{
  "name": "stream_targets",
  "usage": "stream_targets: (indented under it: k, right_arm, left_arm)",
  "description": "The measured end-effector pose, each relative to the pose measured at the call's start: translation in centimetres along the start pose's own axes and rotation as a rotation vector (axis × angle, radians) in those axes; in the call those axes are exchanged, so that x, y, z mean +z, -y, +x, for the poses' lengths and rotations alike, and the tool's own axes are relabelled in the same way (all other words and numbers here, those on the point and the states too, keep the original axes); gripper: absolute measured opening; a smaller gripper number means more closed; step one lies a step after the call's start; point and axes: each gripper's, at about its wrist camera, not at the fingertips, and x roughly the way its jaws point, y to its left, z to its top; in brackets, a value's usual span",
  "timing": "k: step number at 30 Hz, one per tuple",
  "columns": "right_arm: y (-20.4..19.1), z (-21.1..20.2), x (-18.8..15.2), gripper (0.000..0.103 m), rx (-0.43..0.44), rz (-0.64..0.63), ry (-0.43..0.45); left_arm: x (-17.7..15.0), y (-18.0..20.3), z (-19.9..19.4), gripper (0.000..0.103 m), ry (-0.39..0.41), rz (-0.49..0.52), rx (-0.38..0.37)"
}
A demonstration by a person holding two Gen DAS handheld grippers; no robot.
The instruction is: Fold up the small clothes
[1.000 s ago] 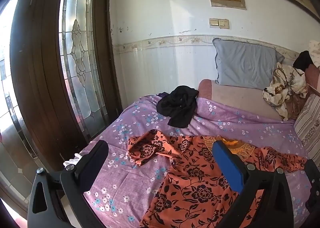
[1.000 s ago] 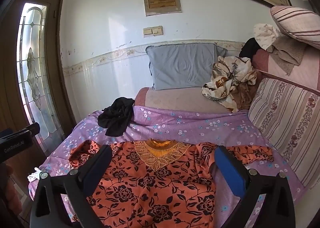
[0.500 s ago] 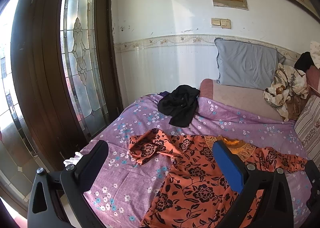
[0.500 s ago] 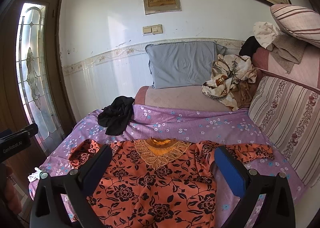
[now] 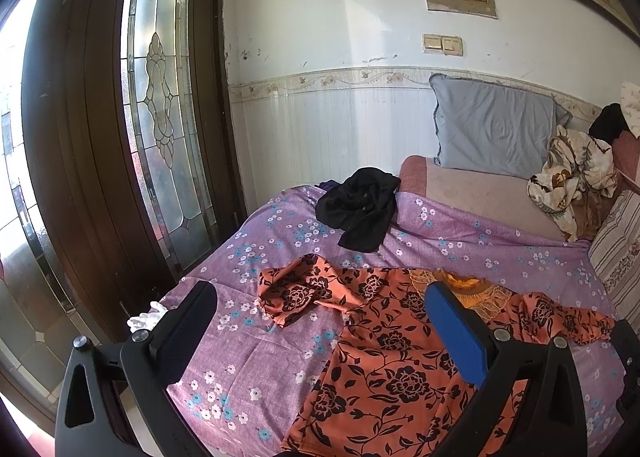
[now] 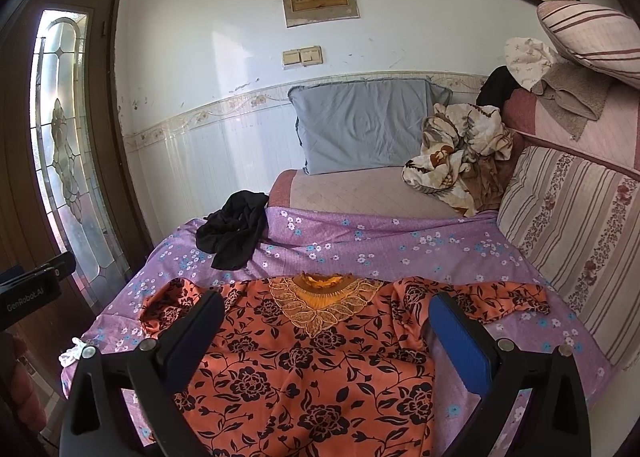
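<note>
An orange top with black flowers (image 6: 312, 361) lies spread flat on the purple flowered bedsheet (image 6: 380, 245), neck with gold lace toward the wall. It also shows in the left wrist view (image 5: 400, 345), its left sleeve (image 5: 296, 293) crumpled. My left gripper (image 5: 320, 321) is open and empty, held above the top's left side. My right gripper (image 6: 326, 329) is open and empty above the top's chest. A black garment (image 6: 234, 233) lies bunched farther back on the sheet.
A grey pillow (image 6: 360, 125) leans on the back wall. A crumpled floral cloth (image 6: 460, 149) and striped cushions (image 6: 568, 225) are at the right. A wooden door with patterned glass (image 5: 160, 117) stands left of the bed. A white glove (image 5: 146, 319) lies at the bed's left edge.
Both views shift slightly, as both grippers drift a little. The clothes have not moved and both grippers stay open.
</note>
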Motion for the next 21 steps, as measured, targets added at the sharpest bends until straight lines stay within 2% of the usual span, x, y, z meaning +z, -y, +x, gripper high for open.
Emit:
stream_targets:
  k: [10,21]
  right_arm:
    - [0.2,-0.3,-0.1,0.103,0.002,0.007,0.0]
    - [0.0,-1.8,0.2,0.103,0.007,0.011,0.02]
  left_arm:
    - [0.1,0.0,-0.2,0.103,0.002,-0.001,0.0]
    - [0.4,-0.4,-2.3,0.103,0.025,-0.006,0.002]
